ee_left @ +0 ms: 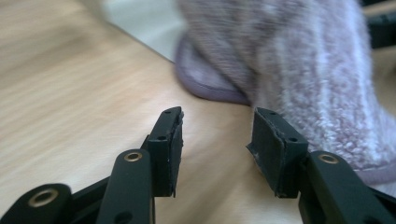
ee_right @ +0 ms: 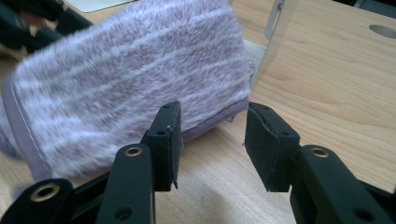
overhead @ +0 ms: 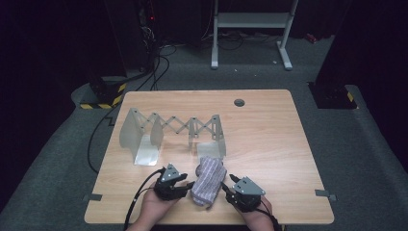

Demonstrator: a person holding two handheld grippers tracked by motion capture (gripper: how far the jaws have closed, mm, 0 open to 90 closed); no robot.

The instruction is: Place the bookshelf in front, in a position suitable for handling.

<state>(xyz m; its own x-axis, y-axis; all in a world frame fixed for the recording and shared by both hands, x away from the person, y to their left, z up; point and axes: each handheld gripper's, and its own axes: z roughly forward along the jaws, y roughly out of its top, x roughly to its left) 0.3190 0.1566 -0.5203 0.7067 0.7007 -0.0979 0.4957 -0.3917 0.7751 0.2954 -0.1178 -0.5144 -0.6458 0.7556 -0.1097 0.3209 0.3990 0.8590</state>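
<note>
At the near edge of the surface [overhead: 269, 144], the purple towel [overhead: 209, 180] lies between my left gripper [overhead: 188, 185] and right gripper [overhead: 227, 186]. Both are open and hold nothing.

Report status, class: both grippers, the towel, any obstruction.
Left gripper open, nothing gripped. Right gripper open beside towel edge. Striped purple towel folded between them. Metal folding rack stands just behind.
</note>
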